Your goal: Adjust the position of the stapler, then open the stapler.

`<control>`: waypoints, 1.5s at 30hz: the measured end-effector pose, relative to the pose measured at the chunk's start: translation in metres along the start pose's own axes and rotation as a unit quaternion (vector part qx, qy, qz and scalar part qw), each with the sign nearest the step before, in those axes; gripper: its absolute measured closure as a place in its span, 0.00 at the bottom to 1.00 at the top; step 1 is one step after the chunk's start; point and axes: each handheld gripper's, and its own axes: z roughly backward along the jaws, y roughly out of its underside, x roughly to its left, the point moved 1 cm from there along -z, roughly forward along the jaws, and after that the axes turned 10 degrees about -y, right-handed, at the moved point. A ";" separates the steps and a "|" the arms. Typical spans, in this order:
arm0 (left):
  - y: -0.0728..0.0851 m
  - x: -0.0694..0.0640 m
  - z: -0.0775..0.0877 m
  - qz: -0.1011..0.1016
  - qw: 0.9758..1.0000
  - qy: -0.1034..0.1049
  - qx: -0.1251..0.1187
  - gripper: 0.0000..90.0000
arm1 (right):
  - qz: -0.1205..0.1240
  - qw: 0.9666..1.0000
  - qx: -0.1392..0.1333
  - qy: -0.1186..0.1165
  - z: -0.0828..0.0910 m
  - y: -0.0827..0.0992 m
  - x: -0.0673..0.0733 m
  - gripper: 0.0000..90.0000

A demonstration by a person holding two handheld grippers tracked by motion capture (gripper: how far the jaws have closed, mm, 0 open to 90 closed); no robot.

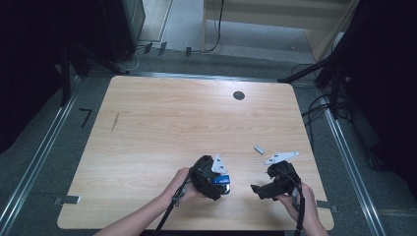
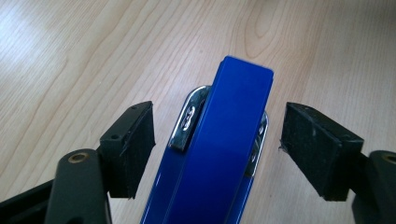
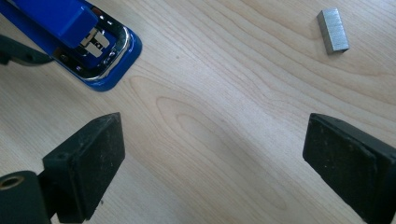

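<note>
Left gripper view puts the blue stapler (image 2: pixel 219 149) at twelve o'clock between my left hand-held gripper (image 2: pixel 217 144) pads, not yet touching; I should centre it, then squeeze evenly on the table (image 2: pixel 70 56).

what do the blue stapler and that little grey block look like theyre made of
Blue stapler: its top looks like glossy painted metal or hard plastic, since it shows soft reflections; the trim under its nose is shiny chrome-like metal. Little grey block: likely a strip of steel staples, dull silver with fine lines along it. Table: pale wood-grain surface, possibly laminate.
</note>
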 end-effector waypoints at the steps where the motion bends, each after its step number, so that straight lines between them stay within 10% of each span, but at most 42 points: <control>1: -0.002 -0.002 -0.002 -0.002 1.000 -0.001 -0.001 0.32 | 0.000 1.000 -0.001 0.000 0.000 0.000 0.000 0.07; 18: -0.007 -0.010 -0.011 -0.035 0.999 -0.028 0.004 0.62 | -0.003 1.000 0.006 -0.001 -0.001 0.001 0.000 0.07; 45: -0.007 -0.004 0.006 -0.073 0.997 -0.019 -0.035 0.70 | -0.008 1.000 0.006 -0.002 -0.002 0.002 0.000 0.07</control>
